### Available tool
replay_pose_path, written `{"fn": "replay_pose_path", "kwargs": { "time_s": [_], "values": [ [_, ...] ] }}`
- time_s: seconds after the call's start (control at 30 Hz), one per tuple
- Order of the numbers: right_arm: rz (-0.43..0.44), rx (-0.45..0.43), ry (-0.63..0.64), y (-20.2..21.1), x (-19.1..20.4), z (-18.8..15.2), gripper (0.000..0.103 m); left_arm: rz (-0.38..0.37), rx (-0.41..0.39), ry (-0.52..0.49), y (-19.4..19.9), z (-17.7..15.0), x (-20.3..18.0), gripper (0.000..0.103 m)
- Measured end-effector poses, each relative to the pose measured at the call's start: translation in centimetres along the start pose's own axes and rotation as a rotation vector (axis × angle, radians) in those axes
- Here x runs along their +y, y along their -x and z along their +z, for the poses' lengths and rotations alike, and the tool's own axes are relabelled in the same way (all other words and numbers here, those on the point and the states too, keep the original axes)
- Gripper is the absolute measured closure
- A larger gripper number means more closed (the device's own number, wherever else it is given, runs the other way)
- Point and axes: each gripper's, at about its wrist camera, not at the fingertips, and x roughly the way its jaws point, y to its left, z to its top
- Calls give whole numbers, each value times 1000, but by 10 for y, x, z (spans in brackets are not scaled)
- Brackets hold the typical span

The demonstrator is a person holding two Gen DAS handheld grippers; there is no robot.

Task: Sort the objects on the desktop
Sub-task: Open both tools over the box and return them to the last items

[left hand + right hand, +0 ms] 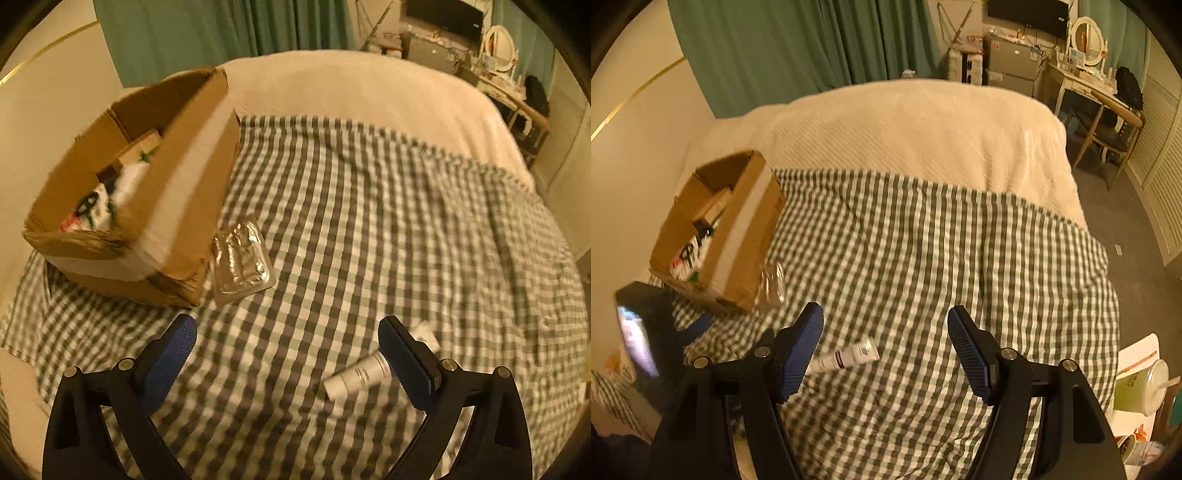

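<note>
From the left wrist camera, the left gripper (288,332) points down at a bed covered with a green and white checked cloth (369,221). Its two blue jaws are wide apart and hold nothing. A small white tube (356,376) lies on the cloth just beside the right-hand jaw, and part of it is hidden behind that jaw. Up on the left stands a brown cardboard box (147,206) with its top open. Some small things lie inside it (they are too blurry to name). A shiny silver pill sheet (242,258) lies flat on the cloth, touching the box's near corner. A cream blanket (351,85) covers the far end of the bed.

From the right wrist camera, the right gripper (885,325) also points down at the checked cloth. Its jaws are apart and empty. The white tube (846,356) lies just beside the left-hand jaw, with one end behind it. The cardboard box (738,236) sits far off on the left, and the pill sheet (774,282) shows as a blurry shine by its corner. The other gripper's dark body (646,325) is at the left edge. A cup with a straw (1141,387) stands on a small white table (1137,350) at the right.
</note>
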Motion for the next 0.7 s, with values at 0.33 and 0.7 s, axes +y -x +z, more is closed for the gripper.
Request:
{"fn": "replay_pose_path", "kwargs": {
  "time_s": [0.33,0.7],
  "values": [
    [126,94,-44,-56,1,-23,34,-42,154,135,-97,35,52,2],
    [115,197,44,-115,35,-28,34,-59,223,132,-128,34,83,1]
  ]
}}
